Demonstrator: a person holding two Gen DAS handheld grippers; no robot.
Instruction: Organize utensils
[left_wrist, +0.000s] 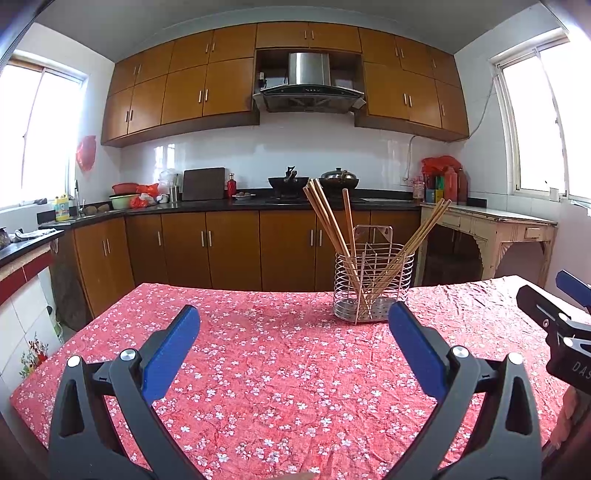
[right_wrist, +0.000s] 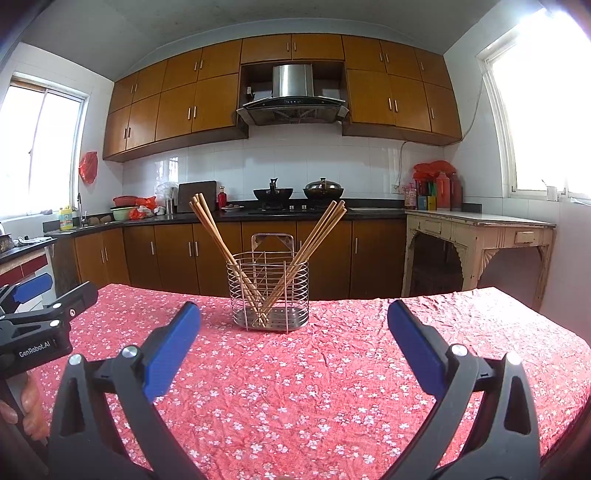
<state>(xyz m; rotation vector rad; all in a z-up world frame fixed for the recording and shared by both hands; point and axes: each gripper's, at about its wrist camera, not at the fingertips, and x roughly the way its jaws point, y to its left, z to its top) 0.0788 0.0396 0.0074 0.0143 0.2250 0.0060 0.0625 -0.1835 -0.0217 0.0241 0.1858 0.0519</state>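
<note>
Nearest in the left wrist view, the left hand-held gripper (left_wrist: 294, 325) is hovering low over the bench (left_wrist: 280, 387) with its blue-padded fingers (left_wrist: 171, 350) spread wide and nothing between them. In the right wrist view the right hand-held gripper (right_wrist: 294, 325) is doing the same, its blue pads (right_wrist: 417, 350) standing wide apart over bare cloth, gripping nothing. The two tools are sitting side by side: the right one is showing at the right edge of the left view, and the left one is showing at the left edge of the right view, with a person's fingers (right_wrist: 33, 410) wrapping its handle.

The bench is wearing a red tablecloth (right_wrist: 314, 387) printed with small white flowers, wrinkled in places.

Farther along, near the far edge of the bench, a wire utensil holder (right_wrist: 269, 291) is standing upright on a perforated metal base. Wooden chopsticks (right_wrist: 218, 240) are leaning out of it in two bunches, one fanning toward the left and the other (right_wrist: 317, 236) toward the right, crossing low inside the wire basket. In the left wrist view the same holder (left_wrist: 373, 282) is sitting right of centre, and one stick is standing nearly upright.

Beyond the bench, brown cabinets (right_wrist: 177, 254) are running under a dark kitchen counter carrying two woks (right_wrist: 273, 194), below a steel range hood (right_wrist: 293, 92).
</note>
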